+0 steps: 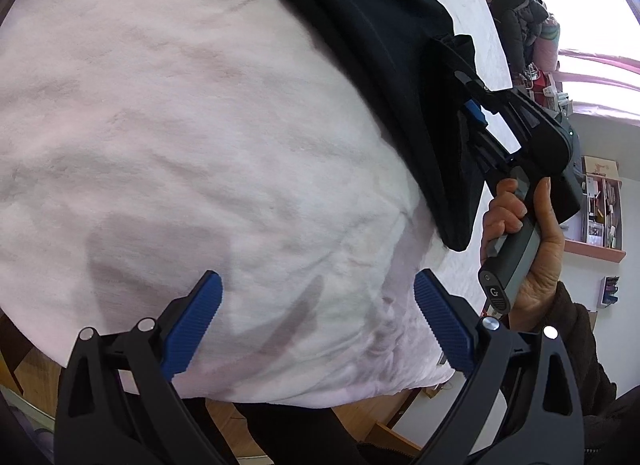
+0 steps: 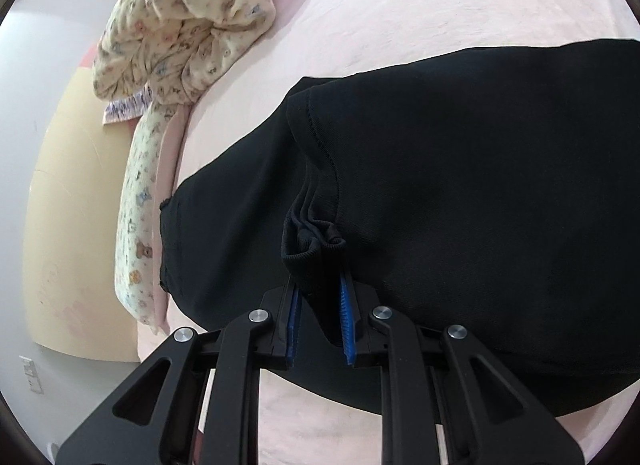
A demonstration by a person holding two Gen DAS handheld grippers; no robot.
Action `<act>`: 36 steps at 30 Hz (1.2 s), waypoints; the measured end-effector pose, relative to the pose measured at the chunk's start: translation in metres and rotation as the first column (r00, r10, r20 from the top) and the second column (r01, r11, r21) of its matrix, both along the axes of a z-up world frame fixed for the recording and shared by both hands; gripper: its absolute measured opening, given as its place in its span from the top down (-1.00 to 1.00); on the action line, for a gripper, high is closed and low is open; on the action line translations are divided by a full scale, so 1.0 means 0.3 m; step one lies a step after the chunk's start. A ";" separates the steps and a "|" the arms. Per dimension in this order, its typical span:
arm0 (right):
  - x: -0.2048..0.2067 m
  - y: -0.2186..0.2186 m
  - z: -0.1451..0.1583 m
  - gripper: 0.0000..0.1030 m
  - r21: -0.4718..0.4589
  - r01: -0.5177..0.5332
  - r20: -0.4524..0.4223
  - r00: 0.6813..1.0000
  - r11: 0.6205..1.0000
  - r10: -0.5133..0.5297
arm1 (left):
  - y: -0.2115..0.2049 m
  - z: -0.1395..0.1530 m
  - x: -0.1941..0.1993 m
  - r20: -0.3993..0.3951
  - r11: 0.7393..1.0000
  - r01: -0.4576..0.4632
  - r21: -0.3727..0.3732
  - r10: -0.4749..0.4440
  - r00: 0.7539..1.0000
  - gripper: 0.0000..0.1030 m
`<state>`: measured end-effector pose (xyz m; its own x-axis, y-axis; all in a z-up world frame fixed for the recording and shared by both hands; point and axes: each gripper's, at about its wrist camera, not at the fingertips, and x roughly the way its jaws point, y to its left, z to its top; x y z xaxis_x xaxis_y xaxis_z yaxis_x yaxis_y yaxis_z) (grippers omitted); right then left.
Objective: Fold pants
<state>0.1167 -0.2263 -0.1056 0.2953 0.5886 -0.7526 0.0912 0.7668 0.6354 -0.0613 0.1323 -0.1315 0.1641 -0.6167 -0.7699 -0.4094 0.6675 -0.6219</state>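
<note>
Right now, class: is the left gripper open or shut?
Open. The left gripper has its blue pads set wide apart, with only the pink blanket showing between them.

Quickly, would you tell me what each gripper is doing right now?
Left gripper: open, holding nothing, above the pink bed cover.
Right gripper: closed on a bunched edge of the black pants.

One pair of black pants (image 2: pixel 460 185) lies on one bed with a pink blanket (image 1: pixel 180 125). One patterned quilt (image 2: pixel 188 25) is bunched at its edge. Two grippers show: the left gripper (image 1: pixel 316 305) and the right gripper (image 2: pixel 320 305). One hand (image 1: pixel 524 241) is visible.
</note>
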 end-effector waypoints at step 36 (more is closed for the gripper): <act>-0.105 0.250 0.141 0.24 -0.711 -0.135 0.252 0.868 0.691 0.428 | 0.183 -0.003 0.040 -0.020 0.990 -0.141 -0.017 0.140 0.990 -0.96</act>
<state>0.0851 -0.1513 -0.0634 0.5369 0.0942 -0.8384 -0.3278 0.9389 -0.1045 -0.0493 0.1871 -0.1325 0.2361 -0.6025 -0.7624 -0.5099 0.5911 -0.6250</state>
